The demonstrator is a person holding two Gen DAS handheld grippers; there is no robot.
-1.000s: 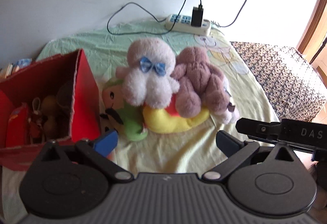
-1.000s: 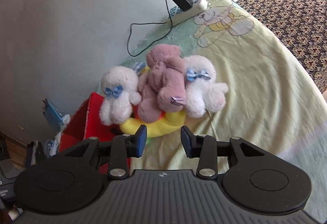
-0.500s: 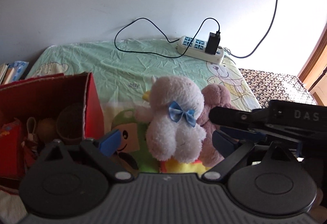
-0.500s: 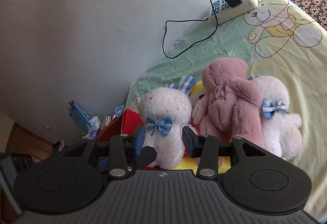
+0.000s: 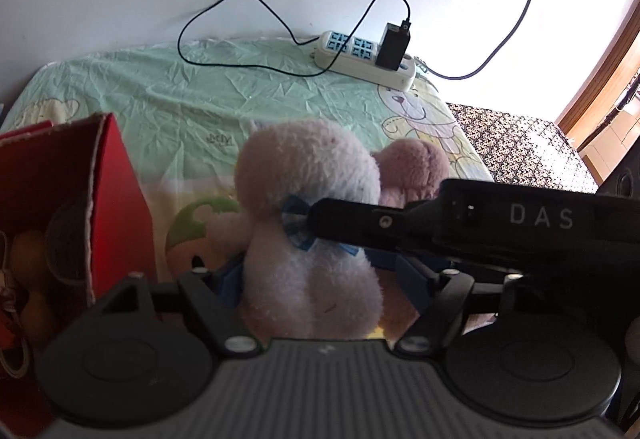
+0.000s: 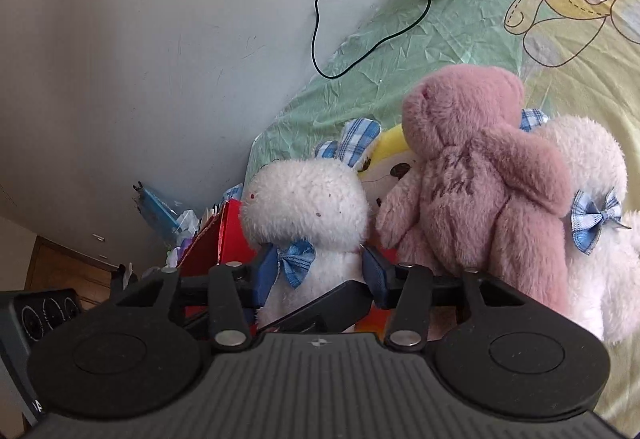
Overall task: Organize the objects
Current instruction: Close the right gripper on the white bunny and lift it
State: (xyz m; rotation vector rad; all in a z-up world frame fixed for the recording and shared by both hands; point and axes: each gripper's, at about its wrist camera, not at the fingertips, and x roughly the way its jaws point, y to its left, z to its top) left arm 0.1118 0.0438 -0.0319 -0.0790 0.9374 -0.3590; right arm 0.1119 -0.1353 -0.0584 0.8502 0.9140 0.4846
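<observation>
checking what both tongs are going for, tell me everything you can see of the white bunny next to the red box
The white bunny is a fluffy plush with a round head, blue checked ears and a blue checked bow at its neck. It sits upright on the bed beside the red box, leaning against the pink bear. The right tongs straddle its neck; the left tongs bracket its body.

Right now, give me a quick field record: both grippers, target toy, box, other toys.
left gripper: open, fingers either side of white plush bunny's body
right gripper: open, fingers flanking same bunny's neck at blue bow
red box: open, beside bunny, holds items
pink plush bear: against bunny
second white plush: beyond bear
power strip: by wall
</observation>
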